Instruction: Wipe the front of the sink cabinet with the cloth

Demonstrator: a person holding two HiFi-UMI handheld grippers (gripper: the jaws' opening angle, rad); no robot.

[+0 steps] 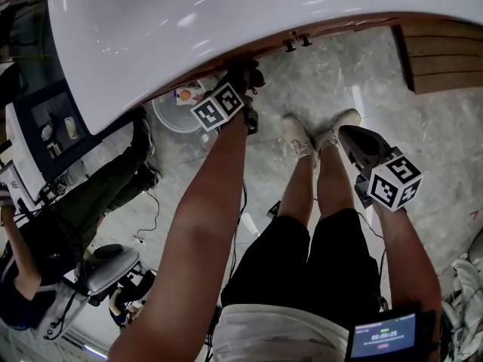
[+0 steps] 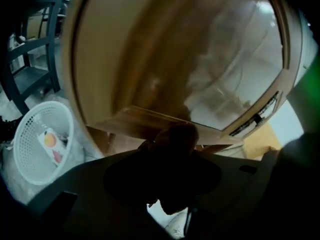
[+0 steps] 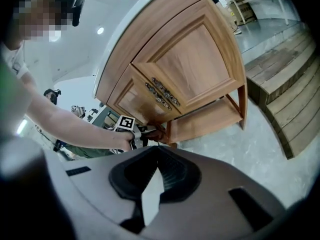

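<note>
The wooden sink cabinet (image 3: 200, 54) has two panelled doors with metal handles (image 3: 160, 95) and stands under a white sink top (image 1: 226, 21). My left gripper (image 1: 245, 78) reaches under the sink's rim. It is shut on a dark cloth (image 3: 156, 133), which is pressed against the cabinet front low on the left door. In the left gripper view the cloth (image 2: 175, 139) is a dark lump between the jaws, close against the wood (image 2: 150, 59). My right gripper (image 1: 355, 138) hangs back from the cabinet, beside the person's legs. Its jaws (image 3: 158, 156) meet at the tips with nothing between them.
A white perforated basket (image 2: 42, 141) stands on the floor left of the cabinet. Wooden steps (image 3: 280, 84) lie to the right. The cabinet has a low open shelf (image 3: 205, 121). Another person (image 1: 75, 217) sits at the left with equipment. A black rack (image 2: 30, 59) is behind the basket.
</note>
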